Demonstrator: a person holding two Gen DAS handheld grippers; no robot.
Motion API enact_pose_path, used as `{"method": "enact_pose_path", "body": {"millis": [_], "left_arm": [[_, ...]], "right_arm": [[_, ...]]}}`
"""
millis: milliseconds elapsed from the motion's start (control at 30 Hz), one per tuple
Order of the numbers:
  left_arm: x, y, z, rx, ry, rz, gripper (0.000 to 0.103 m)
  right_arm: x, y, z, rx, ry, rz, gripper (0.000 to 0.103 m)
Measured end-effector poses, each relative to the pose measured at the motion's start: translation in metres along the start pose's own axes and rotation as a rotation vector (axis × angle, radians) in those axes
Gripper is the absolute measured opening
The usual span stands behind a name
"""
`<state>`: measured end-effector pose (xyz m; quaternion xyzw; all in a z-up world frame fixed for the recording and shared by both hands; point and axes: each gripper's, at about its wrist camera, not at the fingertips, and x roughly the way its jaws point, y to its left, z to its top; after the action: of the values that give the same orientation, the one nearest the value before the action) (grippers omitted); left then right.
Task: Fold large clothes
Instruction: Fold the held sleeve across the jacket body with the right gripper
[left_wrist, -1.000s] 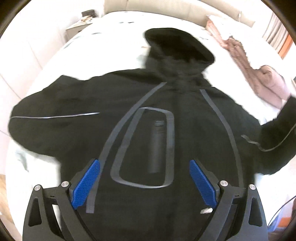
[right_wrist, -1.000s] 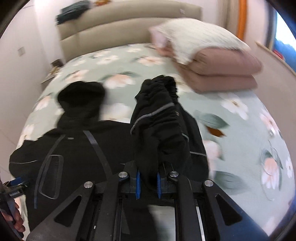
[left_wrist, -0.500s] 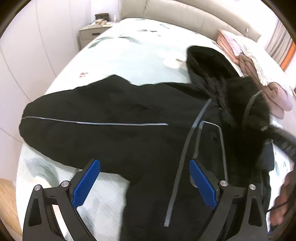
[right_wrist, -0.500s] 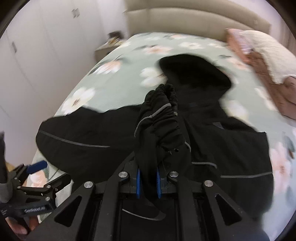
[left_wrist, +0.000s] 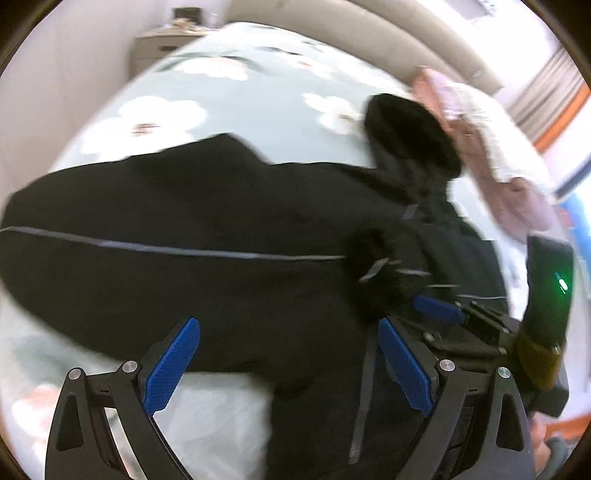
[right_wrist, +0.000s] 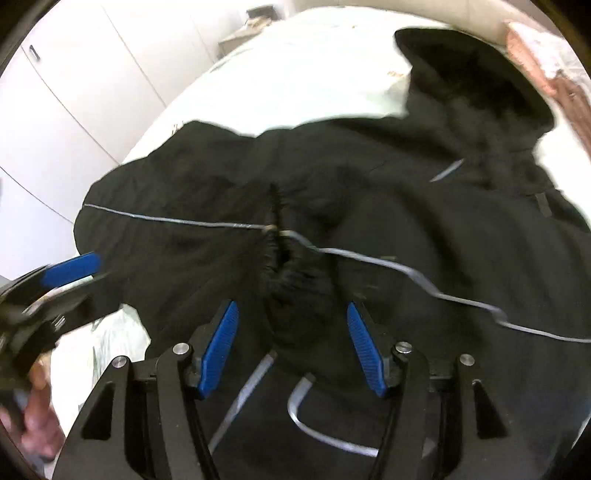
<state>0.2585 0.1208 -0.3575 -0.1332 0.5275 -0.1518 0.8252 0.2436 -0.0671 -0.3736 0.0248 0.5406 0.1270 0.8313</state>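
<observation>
A black hooded jacket with grey reflective stripes lies spread on the bed; it also shows in the right wrist view. One sleeve is folded across the body, its gathered cuff resting just ahead of my right gripper, which is open and empty over it. My left gripper is open and empty above the lower edge of the outstretched left sleeve. The right gripper also shows in the left wrist view; the left gripper also shows in the right wrist view.
The bed has a pale green floral cover. Folded pink and white bedding lies by the headboard on the right. A bedside table stands at the far left, with white wardrobe doors beside the bed.
My right gripper carried the sleeve across the jacket body and opened, letting the cuff go. My left gripper swung left and came lower over the other sleeve.
</observation>
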Motion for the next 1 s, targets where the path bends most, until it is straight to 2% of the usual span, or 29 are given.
{"method": "enact_pose_path", "body": {"millis": [33,133,233,267,300,333,367,400,467,600,667,700,733,800,833,933,1000], "left_arm": [[0.005,-0.005,0.004,0.003,0.004,-0.052,0.097],[0.026,-0.025,0.018,0.008,0.021,-0.144,0.097],[0.059,-0.039,0.026,0.008,0.072,-0.161,0.097],[0.072,-0.044,0.028,0.006,0.101,-0.174,0.091],[0.087,-0.048,0.029,0.005,0.130,-0.193,0.075],[0.097,-0.051,0.031,0.003,0.149,-0.207,0.065],[0.105,-0.056,0.032,0.006,0.164,-0.216,0.041],[0.110,-0.060,0.034,0.013,0.169,-0.205,0.027],[0.111,-0.067,0.040,0.044,0.148,-0.161,0.019],[0.065,-0.055,0.058,0.015,0.020,-0.236,0.018],[0.049,-0.041,0.063,0.011,-0.006,-0.230,0.018],[0.050,-0.036,0.062,0.024,0.010,-0.219,0.021],[0.062,-0.027,0.057,0.046,0.078,-0.215,0.022],[0.086,-0.013,0.044,0.025,0.198,-0.201,0.023],[0.097,-0.004,0.033,-0.002,0.233,-0.207,0.024],[0.089,0.008,0.026,-0.064,0.195,-0.262,0.029],[0.076,0.011,0.027,-0.085,0.177,-0.233,0.029]], "right_arm": [[-0.012,-0.011,-0.004,0.023,-0.014,-0.021,0.064],[-0.030,-0.047,-0.011,0.098,-0.011,-0.101,0.064],[-0.038,-0.083,-0.021,0.173,0.008,-0.157,0.064],[-0.036,-0.092,-0.022,0.188,0.015,-0.166,0.064],[-0.036,-0.099,-0.024,0.199,0.020,-0.176,0.064],[-0.037,-0.104,-0.026,0.202,0.024,-0.193,0.064],[-0.036,-0.107,-0.027,0.199,0.027,-0.211,0.064],[-0.036,-0.110,-0.028,0.195,0.031,-0.232,0.064],[-0.031,-0.116,-0.030,0.200,0.035,-0.256,0.064],[-0.037,-0.136,-0.030,0.239,0.012,-0.270,0.064],[-0.030,-0.144,-0.028,0.255,0.018,-0.271,0.064],[-0.024,-0.148,-0.027,0.258,0.031,-0.273,0.064],[-0.015,-0.152,-0.028,0.261,0.049,-0.279,0.064],[0.005,-0.158,-0.031,0.269,0.099,-0.279,0.064],[0.015,-0.160,-0.033,0.269,0.122,-0.278,0.065],[0.017,-0.165,-0.032,0.286,0.108,-0.268,0.070],[0.014,-0.168,-0.029,0.299,0.122,-0.257,0.070]]}}
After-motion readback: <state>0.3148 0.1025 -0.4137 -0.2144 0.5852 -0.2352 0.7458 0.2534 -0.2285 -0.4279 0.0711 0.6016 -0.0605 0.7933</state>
